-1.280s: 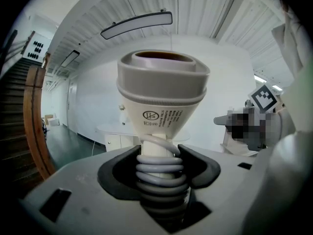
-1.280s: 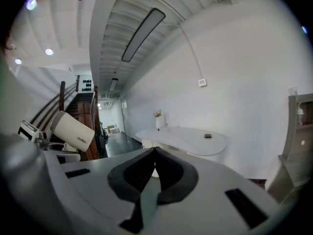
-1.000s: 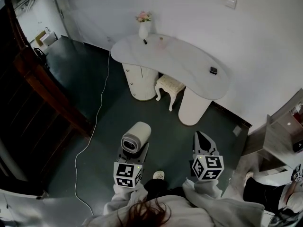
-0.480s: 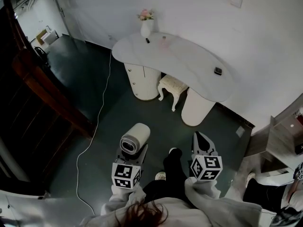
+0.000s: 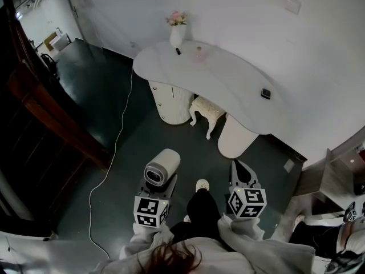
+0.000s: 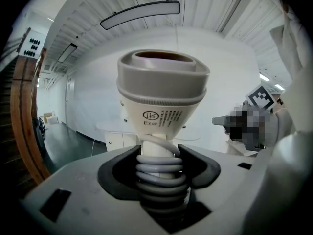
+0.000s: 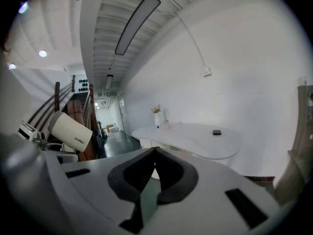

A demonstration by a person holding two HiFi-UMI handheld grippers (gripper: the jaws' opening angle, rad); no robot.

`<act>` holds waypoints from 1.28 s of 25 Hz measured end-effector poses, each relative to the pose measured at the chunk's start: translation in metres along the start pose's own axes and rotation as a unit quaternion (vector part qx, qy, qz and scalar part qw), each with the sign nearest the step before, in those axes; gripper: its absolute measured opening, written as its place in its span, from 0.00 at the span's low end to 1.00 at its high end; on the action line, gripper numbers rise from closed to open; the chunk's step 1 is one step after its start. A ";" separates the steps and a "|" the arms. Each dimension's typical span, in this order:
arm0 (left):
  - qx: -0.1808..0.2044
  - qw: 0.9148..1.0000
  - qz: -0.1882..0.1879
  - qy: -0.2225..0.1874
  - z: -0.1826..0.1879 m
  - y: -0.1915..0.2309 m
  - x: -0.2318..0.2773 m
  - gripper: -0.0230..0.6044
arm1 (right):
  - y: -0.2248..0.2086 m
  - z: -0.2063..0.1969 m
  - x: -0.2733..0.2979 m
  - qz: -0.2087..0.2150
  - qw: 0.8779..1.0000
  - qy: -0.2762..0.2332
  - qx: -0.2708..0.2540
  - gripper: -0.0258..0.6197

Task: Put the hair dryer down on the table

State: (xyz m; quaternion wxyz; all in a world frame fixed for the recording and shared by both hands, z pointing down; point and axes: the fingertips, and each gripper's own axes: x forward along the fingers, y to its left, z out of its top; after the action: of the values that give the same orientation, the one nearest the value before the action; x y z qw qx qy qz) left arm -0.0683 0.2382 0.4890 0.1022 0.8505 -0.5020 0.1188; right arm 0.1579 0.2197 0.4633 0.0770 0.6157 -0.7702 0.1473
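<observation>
Floor [image 5: 171, 136]: dark, and I stood on it well short of the counter.
Counter [image 5: 228, 87]: white and curved, set against the wall, well ahead of both my grippers. Its top was mostly bare.
Stool [image 5: 205, 106]: tucked under the counter's middle.
Hair dryer [image 6: 161, 97]: cream, held upright in my left gripper with its barrel on top. It hung over the floor, well apart from the counter.
Left gripper [image 6: 159, 160]: my fingers [image 6: 117, 173] stood partway apart, clamped on either side of the dryer's handle and the grey cord [image 6: 159, 177] coiled around it.
Right gripper [image 7: 155, 153]: my fingers [image 7: 132, 173] were pressed together at the tips with nothing between them.
Vase [image 5: 177, 34]: white, with pink flowers, at the counter's far left end.
Small dark thing [image 5: 266, 93]: near the counter's right end; I could not tell what it was.
Step in hand: I judged this to be the carry, with the dryer gripped but not yet at the counter.
Next move: it called for closing the gap, bringing the dryer over the bare stretch between vase and dark thing, and lowering it until it rested. Only then should I have spread my left fingers.
</observation>
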 end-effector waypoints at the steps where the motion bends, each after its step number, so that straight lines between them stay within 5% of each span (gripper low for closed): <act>1: 0.000 1.000 -0.001 0.000 0.003 0.001 0.007 0.41 | -0.003 0.002 0.006 -0.001 1.000 0.000 0.001 0.12; 17: 0.003 1.000 0.002 -0.006 0.046 0.043 0.123 0.41 | -0.050 0.048 0.122 0.002 1.000 0.000 0.003 0.12; 32: -0.017 0.999 0.033 0.005 0.056 0.076 0.181 0.41 | -0.062 0.068 0.210 0.039 0.999 0.015 -0.004 0.12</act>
State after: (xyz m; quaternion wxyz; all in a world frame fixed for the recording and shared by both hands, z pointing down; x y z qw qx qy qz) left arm -0.0450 0.0354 0.4947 0.1145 0.8311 -0.5313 0.1176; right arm 0.1740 -0.0091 0.4702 0.0847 0.5830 -0.7928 0.1563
